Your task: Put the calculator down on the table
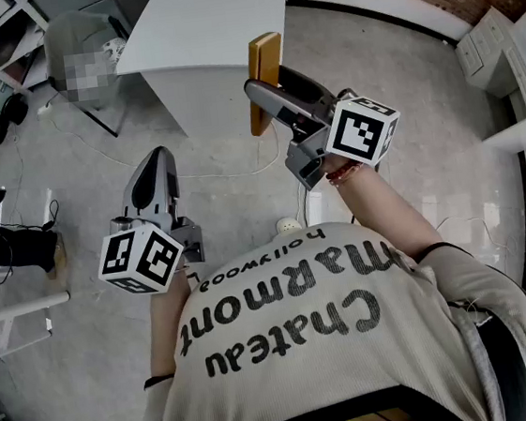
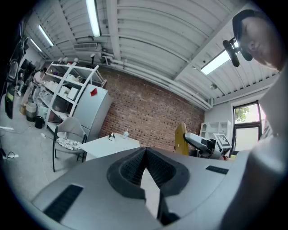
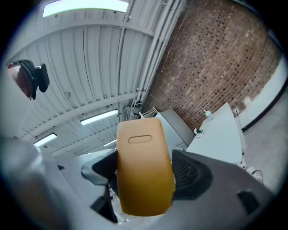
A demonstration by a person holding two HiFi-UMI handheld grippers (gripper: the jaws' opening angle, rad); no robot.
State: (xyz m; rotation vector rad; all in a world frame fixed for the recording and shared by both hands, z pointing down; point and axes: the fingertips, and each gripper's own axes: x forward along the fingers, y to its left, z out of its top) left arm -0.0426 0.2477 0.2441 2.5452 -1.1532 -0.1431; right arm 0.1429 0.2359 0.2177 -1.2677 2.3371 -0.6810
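Clamping the tan plastic calculator (image 3: 144, 170) between wide jaws, the right tool (image 1: 267, 99) is hovering short of the white worktop (image 1: 204, 23) (left tool (image 1: 156, 165) closed, empty); lowering it flat is looking wisest.

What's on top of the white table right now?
A small bottle and a dark little object near the table's far edge. The left hand-held gripper covers its near part.

The calculator (image 1: 263, 63) stands on edge between my right gripper's (image 1: 270, 91) jaws. The table (image 1: 213, 22) lies just ahead of that gripper. My left gripper (image 1: 154, 165) is off to its left, farther back from the table. A chair (image 2: 69, 128) stands ahead and left of my left gripper, beside the table.
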